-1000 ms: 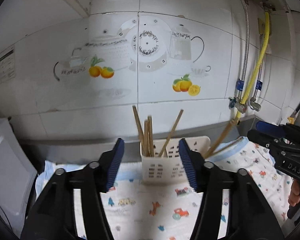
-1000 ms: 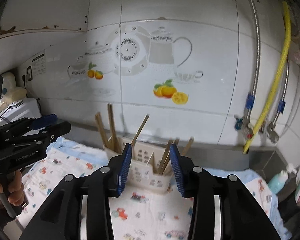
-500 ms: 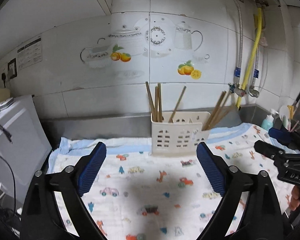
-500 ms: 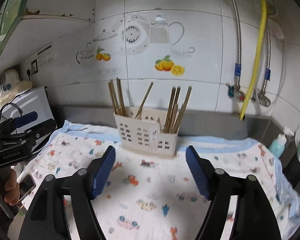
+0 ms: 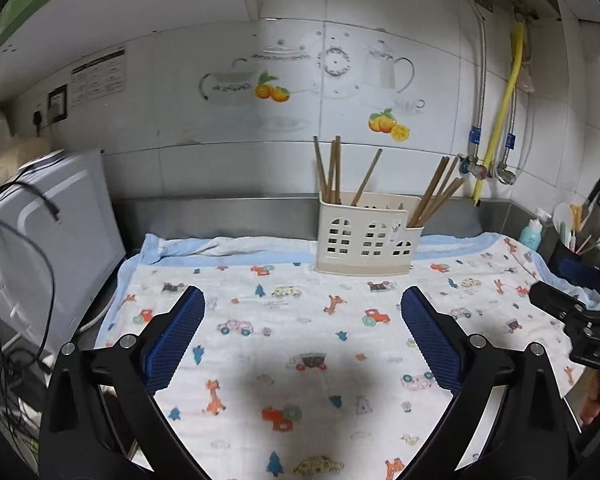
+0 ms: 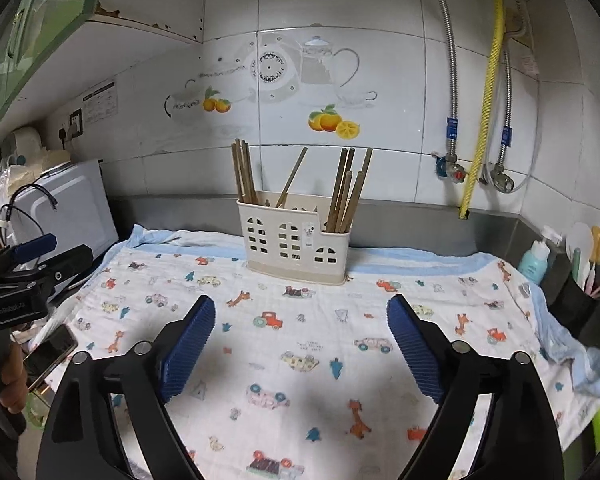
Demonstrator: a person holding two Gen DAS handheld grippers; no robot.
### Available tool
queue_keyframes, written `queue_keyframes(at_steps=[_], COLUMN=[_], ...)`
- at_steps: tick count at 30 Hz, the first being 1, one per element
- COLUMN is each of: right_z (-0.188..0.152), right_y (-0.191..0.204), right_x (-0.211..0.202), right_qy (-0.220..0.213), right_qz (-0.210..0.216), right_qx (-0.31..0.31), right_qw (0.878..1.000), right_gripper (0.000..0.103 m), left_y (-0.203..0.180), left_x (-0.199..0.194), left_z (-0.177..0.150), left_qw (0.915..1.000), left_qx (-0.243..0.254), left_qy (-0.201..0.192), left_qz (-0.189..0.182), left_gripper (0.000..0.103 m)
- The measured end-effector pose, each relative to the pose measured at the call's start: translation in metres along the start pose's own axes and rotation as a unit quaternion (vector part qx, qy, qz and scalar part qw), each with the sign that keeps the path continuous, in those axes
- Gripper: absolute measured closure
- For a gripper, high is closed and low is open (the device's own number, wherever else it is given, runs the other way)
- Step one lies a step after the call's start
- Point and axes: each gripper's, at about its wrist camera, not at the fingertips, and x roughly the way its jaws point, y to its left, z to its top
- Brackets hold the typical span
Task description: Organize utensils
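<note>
From the left wrist view, the left tool [image 5: 302, 334] hangs over the printed cloth [image 5: 300, 320] that covers the table, its blue-padded fingers [image 5: 176, 336] spread wide with nothing between them. Ahead, at the back of the cloth and close to the steel upstand, stands the cream utensil holder [image 5: 366, 240]. Wooden chopsticks [image 5: 332, 172] rise from its left end, one more leans near the middle, and another bunch [image 5: 436, 192] fans out to the right from the right end. A white appliance [image 5: 48, 240] sits at the left edge of the table with black cables hanging in front of it. At the far right the right tool [image 5: 572, 316] shows from the side, well apart from the holder.

From the right wrist view, the right tool [image 6: 300, 340] is likewise released, fingers [image 6: 414, 348] wide apart above the cloth [image 6: 300, 344], gripping nothing. The utensil holder [image 6: 296, 240] stands straight ahead, chopsticks [image 6: 242, 172] upright in the left compartment and a second group [image 6: 348, 188] leaning in the right one. The left tool [image 6: 36, 264] reaches in from the left edge. A blue bottle [image 6: 534, 258] stands at the right, beside a dark pot holding utensils [image 6: 580, 304].
</note>
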Motion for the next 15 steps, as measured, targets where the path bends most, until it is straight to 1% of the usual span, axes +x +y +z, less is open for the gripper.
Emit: queue_keyframes(at_steps=[5,8,15], right_z=[-0.012,-0.018,-0.03], right_y=[0.006,0.009,0.008], right_x=[-0.017,-0.025,-0.037], right_qy=[-0.004,-0.008,-0.009], right_qz=[-0.005,-0.012,-0.005], right_qx=[-0.002,-0.003,0.007], right_qw=[1.0,1.0,1.0], right_gripper=[0.014,0.014,0.013], left_y=[0.002,0.0,-0.006], left_x=[-0.015,-0.024,-0.043], left_z=[-0.012,-0.018,-0.025], left_qw=[0.9999,0.9999,0.9996], left_qx=[-0.01,-0.007,0.009], left_qy=[-0.004,-0.01,-0.025], left_qz=[-0.001,-0.004,0.0], left_gripper=[0.005,0.005,0.005])
